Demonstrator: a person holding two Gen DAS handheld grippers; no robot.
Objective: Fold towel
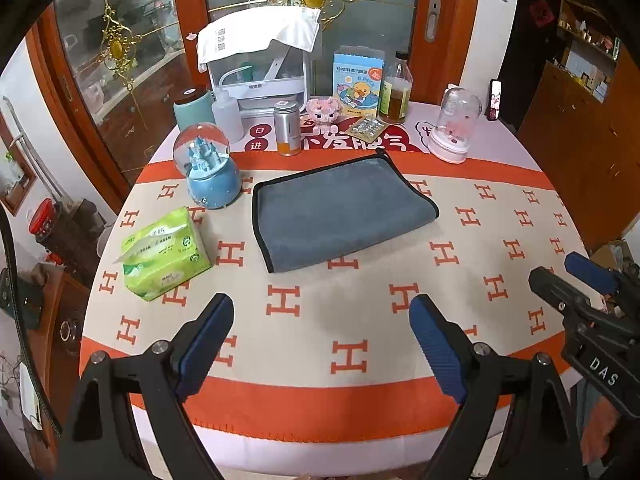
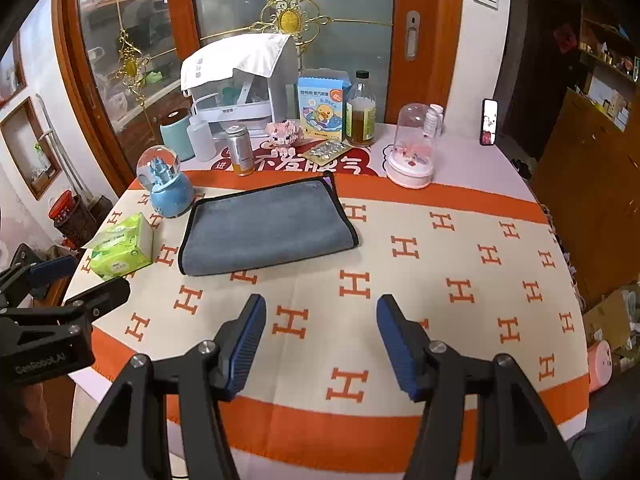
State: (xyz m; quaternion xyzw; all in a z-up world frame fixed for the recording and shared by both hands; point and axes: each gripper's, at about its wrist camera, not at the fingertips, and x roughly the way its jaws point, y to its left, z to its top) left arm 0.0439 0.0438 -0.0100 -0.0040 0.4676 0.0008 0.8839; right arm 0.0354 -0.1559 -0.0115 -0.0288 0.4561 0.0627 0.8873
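Nearest our lenses, both grippers hang over the near edge of the worktop (image 1: pixel 360 408), released and holding nothing: the left gripper (image 1: pixel 322 308) with its blue-padded fingers (image 1: pixel 208 340) spread wide, the right gripper (image 2: pixel 321 308) likewise parted, its fingers (image 2: pixel 248 344) well apart. Each camera catches the other tool from the side: we see the right one at the far right edge of the left view, the left one at the far left edge of the right view.

Across the worktop lies an orange-and-cream cloth (image 2: pixel 440 280) printed with H marks. On it, toward the far side and well apart from both grippers, the grey towel (image 1: pixel 342 212) rests flat, already folded over into a rectangle with black piping along its edges; the right view shows it (image 2: pixel 268 228) left of centre.

Behind it we find a white appliance (image 1: pixel 260 64) draped with a white cloth, then a blue duck-printed box (image 1: pixel 358 84), an amber bottle (image 1: pixel 396 92) just beside the box, and a pink-based glass dome (image 1: pixel 456 124). A blue snow globe (image 1: pixel 210 168) stands near the towel's left far corner, and a green tissue pack (image 1: pixel 168 252) lies nearer us on the left. A silver can (image 1: pixel 287 126) stands behind the towel.

Only the right view shows a small white bottle (image 2: pixel 432 118) behind the dome and a pink object (image 2: pixel 600 364) past the worktop's right rim.
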